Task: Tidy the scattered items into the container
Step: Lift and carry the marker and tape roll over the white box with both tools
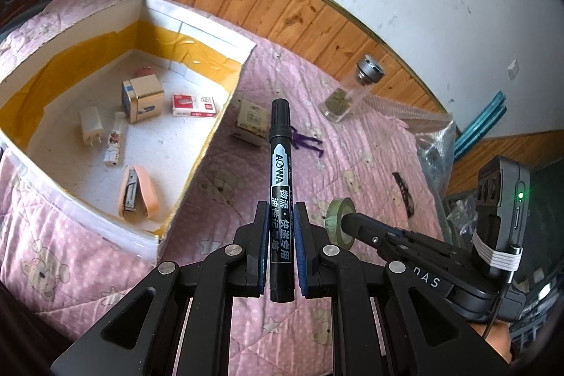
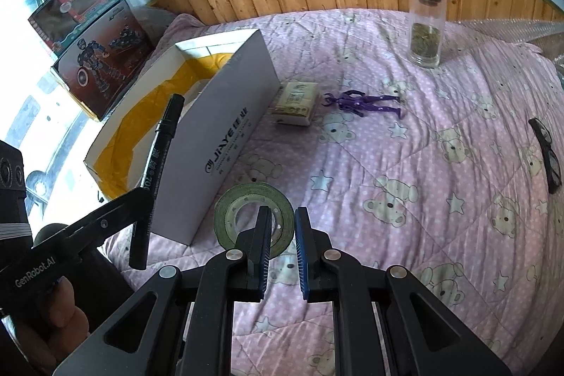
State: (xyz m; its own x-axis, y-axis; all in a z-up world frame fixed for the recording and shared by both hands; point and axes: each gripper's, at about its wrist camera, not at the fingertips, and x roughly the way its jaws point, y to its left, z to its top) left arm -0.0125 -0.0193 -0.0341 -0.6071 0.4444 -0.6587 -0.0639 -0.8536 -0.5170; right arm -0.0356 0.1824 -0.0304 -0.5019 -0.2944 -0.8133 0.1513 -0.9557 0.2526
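Left gripper point(image 1: 281, 217) clamped on black marker point(image 1: 281, 143), right gripper point(image 2: 283, 221) pinching tape roll point(image 2: 231, 210) rim, white box point(image 1: 211, 143) at ten o'clock.

A bed covered with a pink quilted blanket point(image 2: 405, 164), printed with white dots, stars and teddy bears, carries everything. An open white cardboard box point(image 2: 225, 136) lined with yellow tape lies on its left part. Just beside the box's long wall lies a small beige printed packet point(image 2: 296, 101), and near that a purple toy figure point(image 2: 363, 103) on its back. A clear glass jar with a grey lid point(image 2: 424, 23) stands upright toward the wooden wall panelling. Black-framed glasses point(image 2: 546, 154) lie at the right edge.
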